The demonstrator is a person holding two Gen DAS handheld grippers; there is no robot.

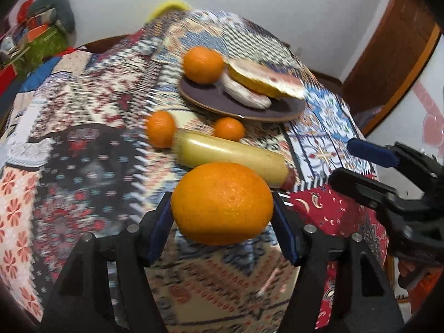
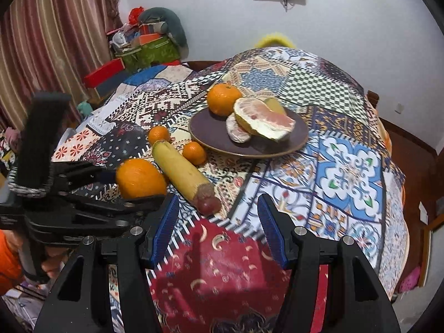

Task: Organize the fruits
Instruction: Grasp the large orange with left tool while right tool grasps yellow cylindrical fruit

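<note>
Orange: a large orange sat gripped between the blue pads of the left gripper, above the patterned worktop; whether it had lifted clear or rested on the cloth could not be told.
Direction to goal: the dark plate lay straight ahead of the left fingers, beyond the banana.
Plate contents: one orange and cut pomelo pieces already sat on it; bare room remained at its near left.
Banana axis: it lay slantwise across the path, its reddish cut end toward the right gripper.
Loose fruit: two small oranges lay between banana and plate.
Right gripper: fingers spread wide and holding nothing, nearest the banana's cut end.
Judgement: the carry probably had to pass over the banana.
Hard to see: the left view was motion-blurred; the orange's underside was hidden.
</note>
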